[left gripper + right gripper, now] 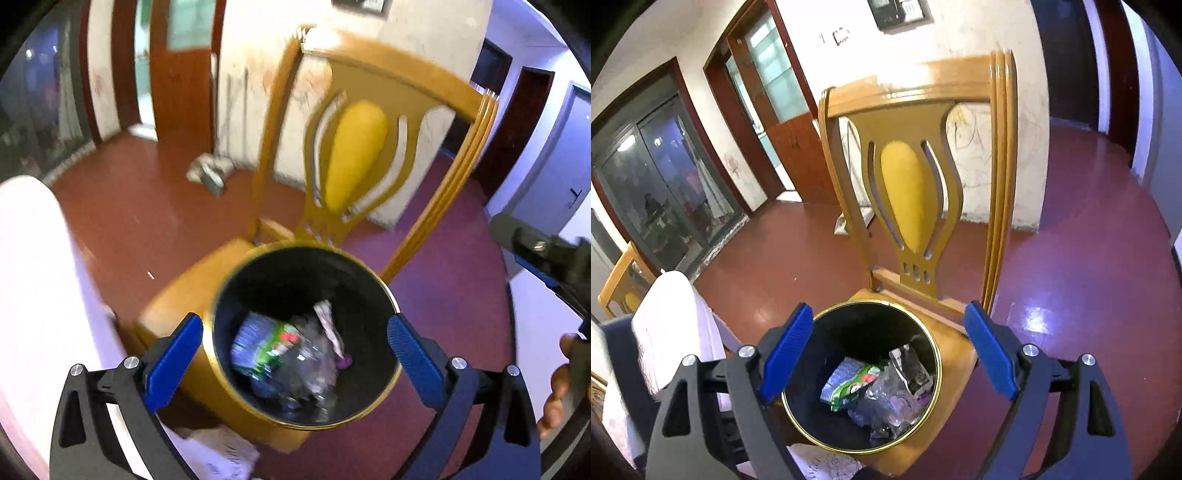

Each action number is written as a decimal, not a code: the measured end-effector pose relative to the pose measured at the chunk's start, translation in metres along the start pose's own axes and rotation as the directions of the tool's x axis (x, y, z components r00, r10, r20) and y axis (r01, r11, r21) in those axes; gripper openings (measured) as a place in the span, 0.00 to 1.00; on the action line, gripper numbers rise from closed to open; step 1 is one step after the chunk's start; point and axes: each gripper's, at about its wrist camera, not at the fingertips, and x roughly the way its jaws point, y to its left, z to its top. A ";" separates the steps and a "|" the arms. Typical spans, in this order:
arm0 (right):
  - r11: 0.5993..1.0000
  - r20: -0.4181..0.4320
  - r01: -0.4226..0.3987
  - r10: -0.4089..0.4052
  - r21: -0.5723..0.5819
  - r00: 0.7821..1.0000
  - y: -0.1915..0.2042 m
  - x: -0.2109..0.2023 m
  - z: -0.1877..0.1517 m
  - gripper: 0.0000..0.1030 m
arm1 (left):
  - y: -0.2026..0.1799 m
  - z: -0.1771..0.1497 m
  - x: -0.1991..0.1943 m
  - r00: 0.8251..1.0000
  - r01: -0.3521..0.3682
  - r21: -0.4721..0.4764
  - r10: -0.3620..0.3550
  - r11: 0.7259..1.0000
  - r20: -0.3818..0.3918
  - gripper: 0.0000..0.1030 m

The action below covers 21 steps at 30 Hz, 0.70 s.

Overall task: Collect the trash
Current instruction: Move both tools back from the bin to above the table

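The left gripper [295, 354] stands directly above the bin [221, 373], jaws spread wide, nothing between the blue pads [173, 363]. The right gripper [890, 354] hovers over the same bin, jaws likewise wide apart and empty; in the left wrist view its body appears to the right of the bin, held by a hand [557, 391].

The bin is gold-rimmed with a black interior and stands on the seat of a wooden chair [916, 110]. Inside the bin lie a green and blue wrapper [262, 347], crumpled clear plastic [314, 369] and a silvery packet [910, 365].

Step in hand, as judged: deposit. Both grippers are empty over the bin and the trash rests inside.

Next move, as judged: withdraw both grippers from the bin and locate further trash. A crumpled item [210, 171] lies on the floor beyond the chair, near the wall; whether it is trash cannot be determined.
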 end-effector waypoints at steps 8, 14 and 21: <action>0.991 0.141 -0.111 0.121 -0.076 0.983 0.072 -0.051 -0.007 0.95 | 0.047 -0.008 -0.117 0.949 -0.226 -0.063 0.235 0.972 0.211 0.94; 0.927 0.174 -0.291 0.335 -0.238 0.926 0.166 -0.094 -0.028 0.97 | 0.116 -0.048 -0.220 0.846 -0.408 -0.230 0.461 0.883 0.267 0.94; 0.780 0.130 -0.464 0.557 -0.419 0.820 0.273 -0.155 -0.067 0.97 | 0.182 -0.116 -0.358 0.660 -0.566 -0.451 0.707 0.690 0.254 0.94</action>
